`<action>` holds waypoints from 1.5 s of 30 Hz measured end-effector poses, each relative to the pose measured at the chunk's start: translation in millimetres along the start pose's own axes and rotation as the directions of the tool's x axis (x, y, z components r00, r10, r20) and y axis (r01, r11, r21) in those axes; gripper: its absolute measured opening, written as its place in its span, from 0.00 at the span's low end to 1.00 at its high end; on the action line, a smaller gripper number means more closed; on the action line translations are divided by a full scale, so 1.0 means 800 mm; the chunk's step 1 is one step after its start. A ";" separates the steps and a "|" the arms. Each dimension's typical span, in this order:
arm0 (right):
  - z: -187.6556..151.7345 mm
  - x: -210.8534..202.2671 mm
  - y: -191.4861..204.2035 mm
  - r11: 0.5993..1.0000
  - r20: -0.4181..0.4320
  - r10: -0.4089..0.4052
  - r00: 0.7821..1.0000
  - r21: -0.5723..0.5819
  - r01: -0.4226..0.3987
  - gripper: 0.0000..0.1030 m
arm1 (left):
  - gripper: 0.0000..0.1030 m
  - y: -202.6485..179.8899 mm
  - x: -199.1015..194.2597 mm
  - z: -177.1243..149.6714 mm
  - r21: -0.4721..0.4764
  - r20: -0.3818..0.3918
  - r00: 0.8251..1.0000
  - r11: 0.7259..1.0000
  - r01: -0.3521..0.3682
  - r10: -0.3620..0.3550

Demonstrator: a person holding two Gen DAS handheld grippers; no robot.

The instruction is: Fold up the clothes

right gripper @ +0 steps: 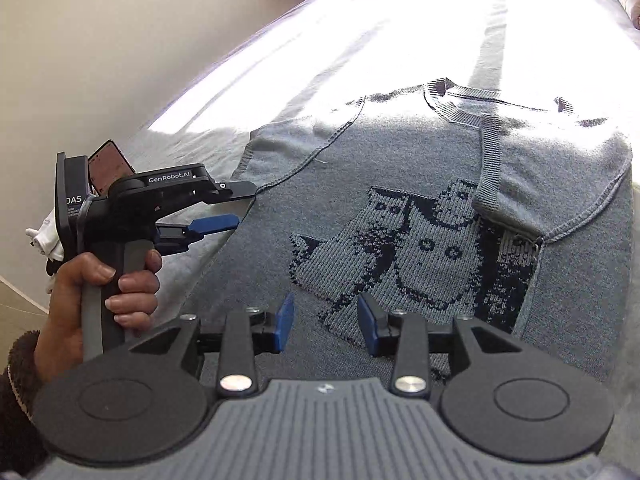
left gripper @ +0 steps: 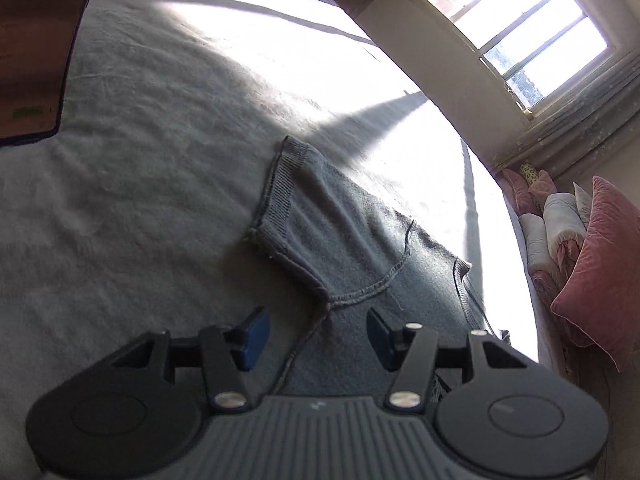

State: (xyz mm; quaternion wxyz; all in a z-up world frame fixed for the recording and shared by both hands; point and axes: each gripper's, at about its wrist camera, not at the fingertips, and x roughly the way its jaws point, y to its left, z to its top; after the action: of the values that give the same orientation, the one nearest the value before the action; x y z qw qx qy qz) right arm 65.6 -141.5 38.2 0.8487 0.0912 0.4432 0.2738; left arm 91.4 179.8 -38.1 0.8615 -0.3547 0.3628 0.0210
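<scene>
From the left wrist we see the grey sweater [left gripper: 360, 240] flat on the pale bed cover [left gripper: 120, 200], its short sleeve's ribbed cuff jutting onto wide bare cover, and our left gripper [left gripper: 318, 334] poised over the side seam — jaws apart, empty. From the right wrist, the sweater's far sleeve lies folded over the knitted cats, our right gripper [right gripper: 326, 322] hangs above them — jaws parted, empty — while a hand [right gripper: 100, 284] grips the left tool's handle at the sweater's left edge.

Sun pours through a barred window [left gripper: 520, 36] across the pale bed [left gripper: 120, 200]; pink cushions [left gripper: 600, 264], perhaps rolled bedding too, crowd the plain wall [right gripper: 100, 60].
</scene>
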 end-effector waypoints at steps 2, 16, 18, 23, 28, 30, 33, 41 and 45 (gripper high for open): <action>0.025 0.017 0.011 1.000 0.004 0.004 1.000 -0.003 -0.004 0.39 | 0.53 0.013 0.001 0.011 -0.053 0.018 1.000 0.999 -0.007 0.008; 0.174 0.169 0.092 0.999 -0.060 -0.007 0.998 -0.054 0.004 0.39 | 0.09 0.024 0.029 0.027 -0.199 0.030 0.998 0.979 -0.046 0.053; 0.182 0.196 0.100 0.998 -0.084 -0.024 0.996 -0.063 0.019 0.39 | 0.05 0.024 0.029 0.024 -0.206 0.031 0.998 0.977 -0.056 0.063; 0.196 0.248 0.113 0.996 -0.134 -0.042 0.990 -0.089 0.030 0.39 | 0.05 0.026 0.025 0.022 -0.225 0.034 0.997 0.973 -0.058 0.068; 0.206 0.284 0.127 0.993 -0.164 -0.051 0.985 -0.110 0.033 0.41 | 0.04 0.023 0.024 0.019 -0.230 0.040 0.996 0.971 -0.066 0.078; 0.210 0.297 0.134 0.991 -0.177 -0.072 0.982 -0.124 0.050 0.42 | 0.04 0.021 0.024 0.018 -0.233 0.044 0.996 0.970 -0.070 0.082; 0.207 0.312 0.142 0.983 -0.188 -0.111 0.976 -0.166 0.079 0.42 | 0.04 0.018 0.024 0.017 -0.235 0.047 0.995 0.969 -0.076 0.089; 0.195 0.320 0.148 0.942 -0.110 -0.208 0.972 -0.289 0.169 0.05 | 0.04 0.017 0.024 0.017 -0.247 0.043 0.995 0.966 -0.072 0.085; 0.203 0.293 0.120 0.977 -0.064 -0.128 0.990 -0.180 0.114 0.05 | 0.03 0.018 0.019 0.020 -0.246 0.057 0.996 0.968 -0.052 0.068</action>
State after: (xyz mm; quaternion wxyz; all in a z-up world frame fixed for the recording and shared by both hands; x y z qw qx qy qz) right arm 265.9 81.0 7.4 0.8512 -0.0216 0.4536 0.2630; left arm 108.3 197.5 -49.1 0.8215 -0.4461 0.3399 0.1031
